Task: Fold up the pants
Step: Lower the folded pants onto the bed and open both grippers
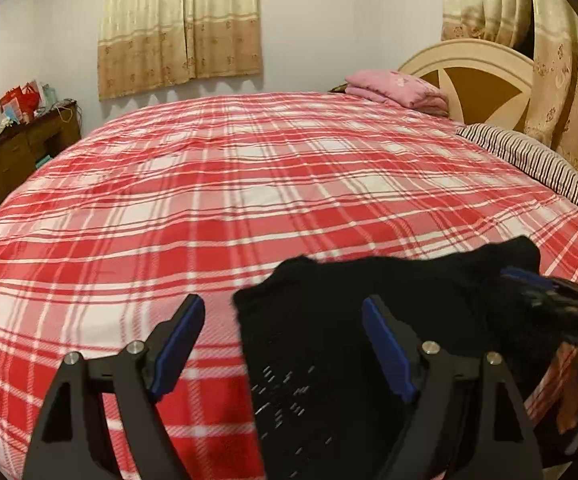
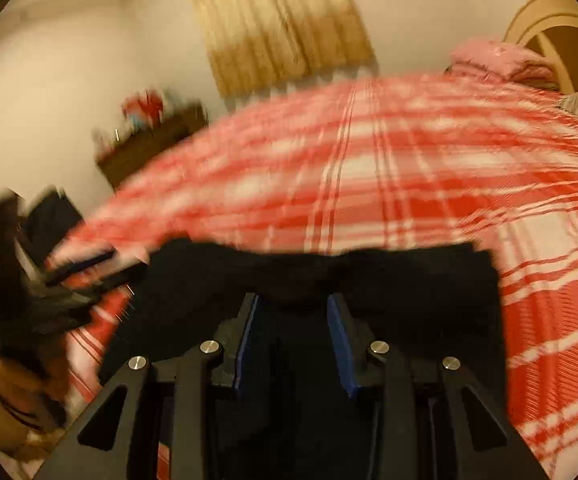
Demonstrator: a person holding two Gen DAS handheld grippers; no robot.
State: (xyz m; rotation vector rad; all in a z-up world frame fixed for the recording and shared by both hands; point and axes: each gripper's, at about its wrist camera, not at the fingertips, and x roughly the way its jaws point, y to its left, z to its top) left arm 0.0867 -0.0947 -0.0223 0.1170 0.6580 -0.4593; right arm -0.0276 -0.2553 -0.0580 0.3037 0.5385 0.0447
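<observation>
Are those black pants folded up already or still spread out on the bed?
Partly bunched, not neatly folded: the black pants lie in a rumpled heap on the plaid bedspread. How many layers, cannot tell.

The right wrist view was smeared by motion, so the plaid bed point(image 2: 429, 168) and the curtain point(image 2: 281, 24) lost their detail. The black pants point(image 2: 429, 300) ran out of the bottom edge there, and whether the right gripper point(image 2: 293, 304) pinched them could not be told. In the left wrist view the right gripper point(image 1: 545, 292) was blurred and cut by the right edge.
</observation>
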